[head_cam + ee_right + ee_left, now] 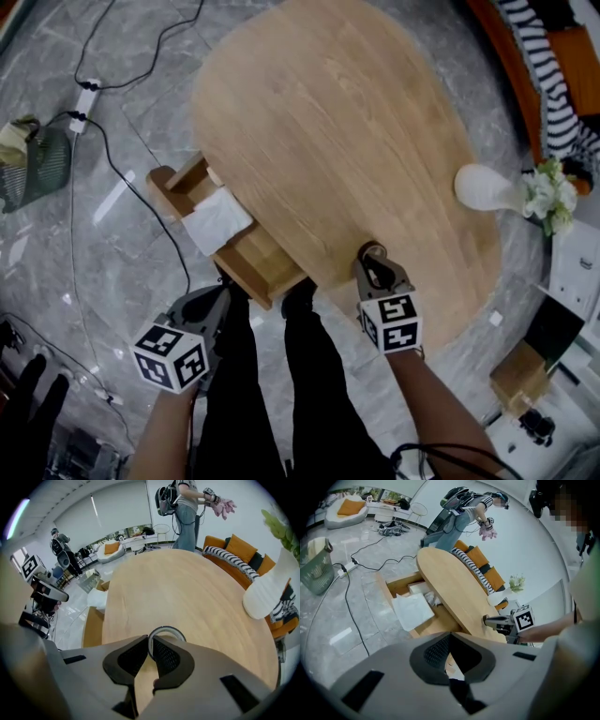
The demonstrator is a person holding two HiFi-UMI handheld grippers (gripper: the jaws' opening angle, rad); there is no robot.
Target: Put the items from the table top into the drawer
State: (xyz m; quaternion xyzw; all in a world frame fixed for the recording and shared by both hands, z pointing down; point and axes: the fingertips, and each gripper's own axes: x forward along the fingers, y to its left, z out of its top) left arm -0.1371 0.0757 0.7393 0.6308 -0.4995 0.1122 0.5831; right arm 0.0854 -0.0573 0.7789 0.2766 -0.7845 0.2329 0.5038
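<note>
right gripper (150,642): closed on the wall of a ring (166,630), with one pad outside the hoop and the other inside it; it points steeply down at the table (328,122).
ring: dark rim with a paler inner face, at the table's near edge on the person's side, in the right gripper's tips; i cannot tell whether it rests on the wood or is just off it.
left gripper (451,635): jaws together at the tips with nothing between them; held off the table over the floor, just beside the drawer's near corner.
drawer (251,270): open, pulled out from under the table's left edge.
white sheet (216,221): lies inside the drawer, covering its middle, with bare wood showing at both ends.
vase (483,186): white, at the table's right edge, with pale flowers (551,192) beyond the edge; well apart from the ring.
</note>
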